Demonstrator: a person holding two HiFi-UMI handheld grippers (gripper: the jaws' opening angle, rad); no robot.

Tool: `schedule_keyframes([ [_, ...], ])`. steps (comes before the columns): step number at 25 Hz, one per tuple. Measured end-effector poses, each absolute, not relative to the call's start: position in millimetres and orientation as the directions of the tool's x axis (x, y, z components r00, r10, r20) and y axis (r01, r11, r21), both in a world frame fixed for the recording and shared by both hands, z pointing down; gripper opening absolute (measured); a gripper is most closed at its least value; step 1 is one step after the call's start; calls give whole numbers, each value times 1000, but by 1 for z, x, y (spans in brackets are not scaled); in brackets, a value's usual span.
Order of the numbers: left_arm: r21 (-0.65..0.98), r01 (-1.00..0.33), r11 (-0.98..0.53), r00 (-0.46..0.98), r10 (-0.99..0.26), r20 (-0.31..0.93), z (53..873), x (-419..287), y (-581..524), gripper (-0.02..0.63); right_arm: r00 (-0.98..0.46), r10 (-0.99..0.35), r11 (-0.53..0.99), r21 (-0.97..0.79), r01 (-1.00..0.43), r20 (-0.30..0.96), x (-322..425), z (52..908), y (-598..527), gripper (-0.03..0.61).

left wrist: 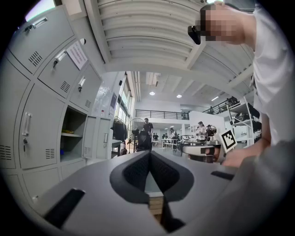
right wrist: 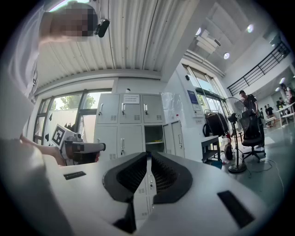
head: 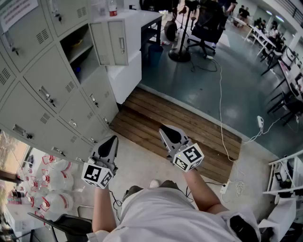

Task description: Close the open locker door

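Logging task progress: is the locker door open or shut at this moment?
Open. The locker door stands swung out from the locker bank, and the shelf inside its compartment shows.

Locker bank (head: 47, 90), left of the open locker door (head: 116, 42): cut off by the head view's left and top edges; its paper notice (head: 16, 10) is likewise cropped, the print too small to read. Open compartment (head: 78, 52), just left of that door: interior partly in shadow, with a small yellow item (left wrist: 68, 132) on its shelf too small to identify. Bottle (head: 112, 8), above the door on the white tabletop (head: 137, 21): upper part cut off by the top edge.
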State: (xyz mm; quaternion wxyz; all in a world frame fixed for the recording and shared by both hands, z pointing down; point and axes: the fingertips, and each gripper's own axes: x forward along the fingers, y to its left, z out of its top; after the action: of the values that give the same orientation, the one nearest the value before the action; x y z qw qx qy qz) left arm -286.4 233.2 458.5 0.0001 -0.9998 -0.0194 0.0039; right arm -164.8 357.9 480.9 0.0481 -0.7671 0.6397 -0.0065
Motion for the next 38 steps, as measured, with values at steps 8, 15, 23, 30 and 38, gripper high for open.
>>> schedule_keyframes([
  [8, -15, 27, -1000, 1000, 27, 13, 466, -244, 240, 2, 177, -981, -168, -116, -979, -75, -127, 486, 370, 28],
  [15, 9, 51, -999, 998, 52, 30, 482, -198, 216, 2, 211, -976, -202, -140, -969, -46, -85, 501, 350, 26],
  [23, 25, 77, -997, 997, 78, 20, 489, -126, 126, 2, 242, -970, -239, -131, -962, -13, -17, 505, 266, 26],
  [30, 29, 100, -995, 995, 100, 1, 479, -82, 45, 2, 272, -962, -269, -126, -955, -8, 32, 494, 186, 26],
  [38, 35, 78, -996, 997, 79, 19, 479, -50, -10, 2, 266, -964, -262, -113, -959, -23, 82, 481, 129, 27],
])
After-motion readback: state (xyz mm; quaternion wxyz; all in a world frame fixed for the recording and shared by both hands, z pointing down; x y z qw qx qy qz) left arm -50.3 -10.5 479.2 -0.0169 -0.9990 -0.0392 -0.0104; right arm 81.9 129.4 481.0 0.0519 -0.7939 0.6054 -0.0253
